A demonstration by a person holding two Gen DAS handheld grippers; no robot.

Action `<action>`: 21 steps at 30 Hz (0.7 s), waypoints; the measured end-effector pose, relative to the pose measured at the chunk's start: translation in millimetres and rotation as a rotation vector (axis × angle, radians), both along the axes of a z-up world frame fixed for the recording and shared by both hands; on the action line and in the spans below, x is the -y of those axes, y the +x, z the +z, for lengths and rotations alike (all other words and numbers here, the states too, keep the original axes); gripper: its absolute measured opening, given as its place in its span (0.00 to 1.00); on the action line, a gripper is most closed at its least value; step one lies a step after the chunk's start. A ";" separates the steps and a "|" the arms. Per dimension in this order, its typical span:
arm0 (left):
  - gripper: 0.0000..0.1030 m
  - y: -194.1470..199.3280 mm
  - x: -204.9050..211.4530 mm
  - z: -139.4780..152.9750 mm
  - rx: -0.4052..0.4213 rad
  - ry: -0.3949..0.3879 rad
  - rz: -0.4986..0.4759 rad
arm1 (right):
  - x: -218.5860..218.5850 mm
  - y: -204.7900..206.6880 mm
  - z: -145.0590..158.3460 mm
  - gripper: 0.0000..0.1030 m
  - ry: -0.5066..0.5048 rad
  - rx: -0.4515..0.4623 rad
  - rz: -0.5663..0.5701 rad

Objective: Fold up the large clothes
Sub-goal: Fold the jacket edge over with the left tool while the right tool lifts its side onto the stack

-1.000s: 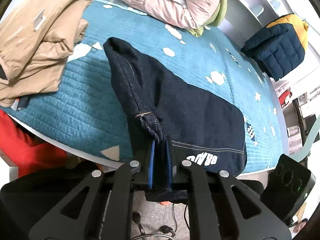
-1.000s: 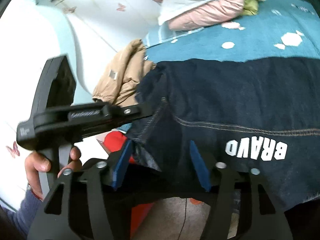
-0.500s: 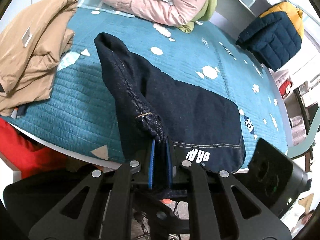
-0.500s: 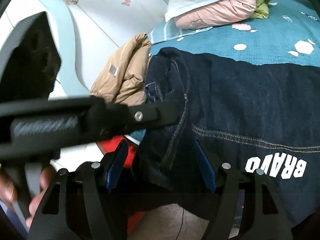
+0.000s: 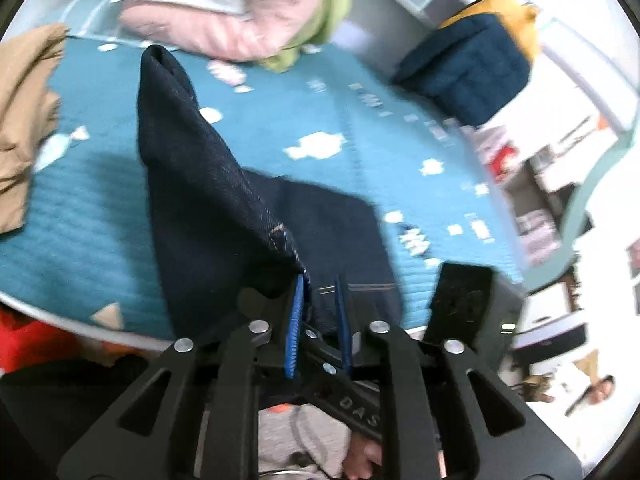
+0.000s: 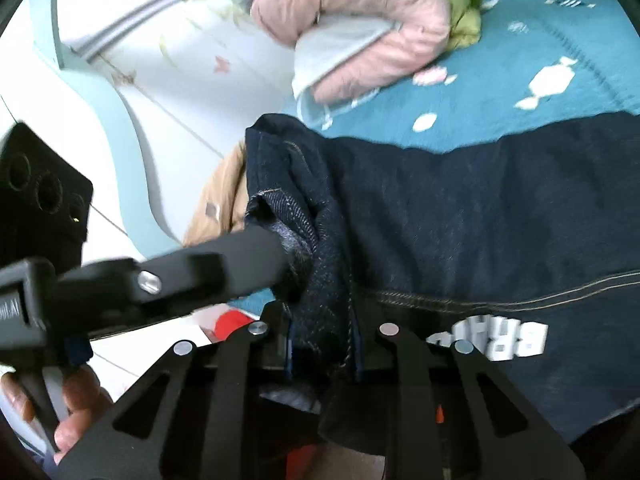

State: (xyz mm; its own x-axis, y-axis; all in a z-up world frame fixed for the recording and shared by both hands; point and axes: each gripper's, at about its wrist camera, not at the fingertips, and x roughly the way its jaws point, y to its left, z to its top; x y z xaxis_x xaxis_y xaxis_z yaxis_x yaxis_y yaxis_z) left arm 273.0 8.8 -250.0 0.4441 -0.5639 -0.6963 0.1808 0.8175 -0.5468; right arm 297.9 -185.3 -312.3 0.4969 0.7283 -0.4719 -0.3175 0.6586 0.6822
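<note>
While the left gripper [image 5: 318, 320] eases its jaws apart at the dark denim garment's [image 6: 460, 208] hem, the right gripper [image 6: 322, 350] closes — pads pinching a bunched fold.

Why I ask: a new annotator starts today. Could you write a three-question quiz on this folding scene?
1. True or false: the dark denim garment lies partly on a teal quilt.
2. The puffy jacket beside the green fabric is: A pink, B black, C purple.
3. Fill in: in the left wrist view, the tan jacket sits at the picture's ___ edge.
Key: 1 true; 2 A; 3 left.
</note>
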 end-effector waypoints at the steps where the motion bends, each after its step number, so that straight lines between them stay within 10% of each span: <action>1: 0.29 -2.5 2.9 7.8 0.031 -0.045 -0.017 | 12.7 -1.5 -0.3 0.18 0.018 -0.006 -0.023; 4: 0.66 -6.6 12.2 25.3 0.117 -0.061 -0.012 | 45.0 -6.9 0.9 0.17 0.050 -0.004 -0.088; 10: 0.66 14.7 30.6 2.8 0.072 0.119 0.058 | 125.9 -19.1 6.9 0.17 0.041 0.009 -0.270; 21: 0.70 38.2 72.9 -129.0 -0.214 0.349 0.019 | 211.4 -20.7 -64.4 0.19 -0.070 -0.274 -0.504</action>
